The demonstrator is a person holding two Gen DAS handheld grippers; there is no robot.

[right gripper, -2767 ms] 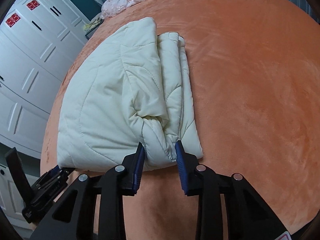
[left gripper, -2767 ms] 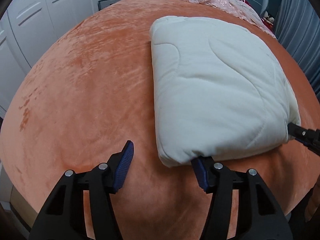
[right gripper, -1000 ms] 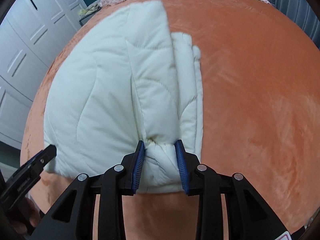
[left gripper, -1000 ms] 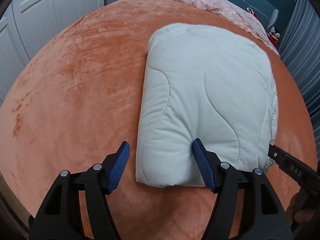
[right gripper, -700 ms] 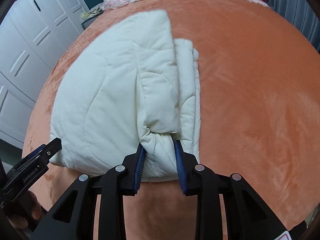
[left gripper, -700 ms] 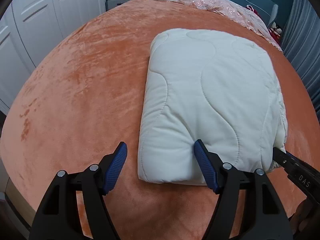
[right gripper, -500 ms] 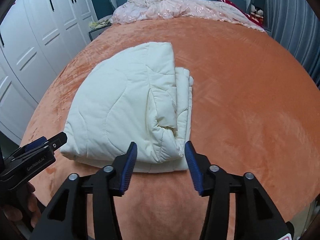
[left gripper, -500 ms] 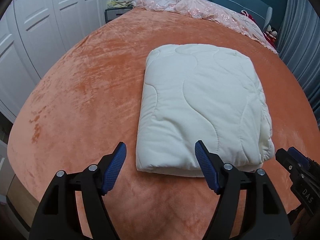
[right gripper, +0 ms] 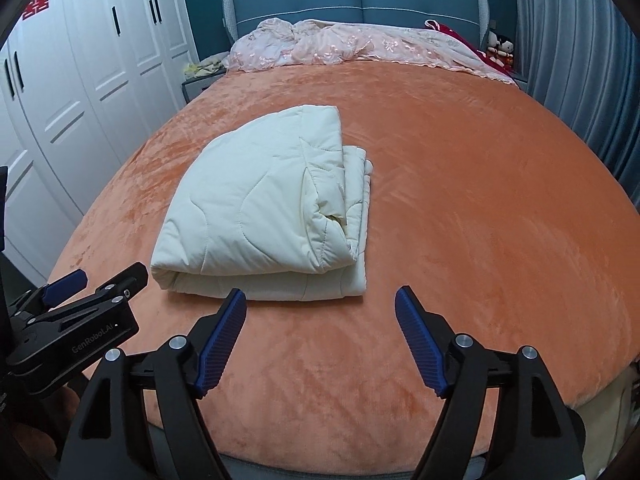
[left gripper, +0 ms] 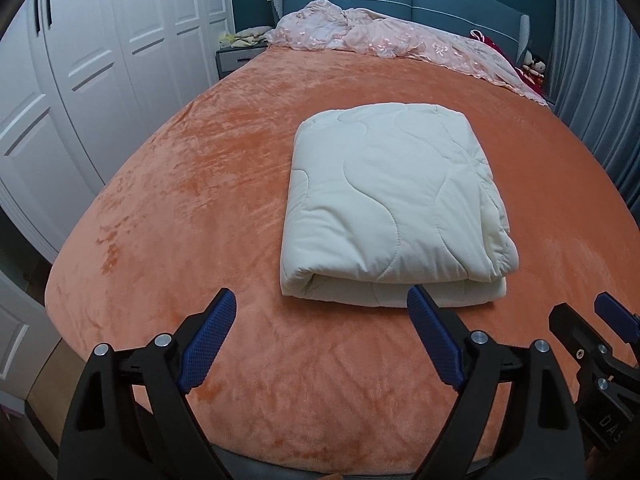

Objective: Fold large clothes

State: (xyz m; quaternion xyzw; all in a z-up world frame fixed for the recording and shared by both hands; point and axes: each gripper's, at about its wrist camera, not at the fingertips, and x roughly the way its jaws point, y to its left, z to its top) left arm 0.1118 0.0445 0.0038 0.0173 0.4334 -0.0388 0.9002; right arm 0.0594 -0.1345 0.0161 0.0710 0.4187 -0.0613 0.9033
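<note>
Cream quilted padded garment [left gripper: 390, 204]: being displayed as a compact folded bundle, centre frame, on the orange plush bed cover [left gripper: 180, 200]. Folding is judged complete. Left claw [left gripper: 322, 338] and right claw [right gripper: 320, 336]: both being held spread, empty, lower frame, near the bundle.

The folded cream quilt [left gripper: 390, 208] is the only obstacle on the orange bed cover [left gripper: 192, 208], with bare cover on every side of it, the widest stretches toward the white wardrobe doors [left gripper: 100, 64] and toward the blue curtain [right gripper: 580, 60]. The left gripper [left gripper: 320, 320] and right gripper [right gripper: 320, 312] hang with jaws spread just short of the quilt's near edge, touching nothing. A crumpled pink bedspread [right gripper: 340, 48] blocks the head of the bed, well apart from the quilt.
</note>
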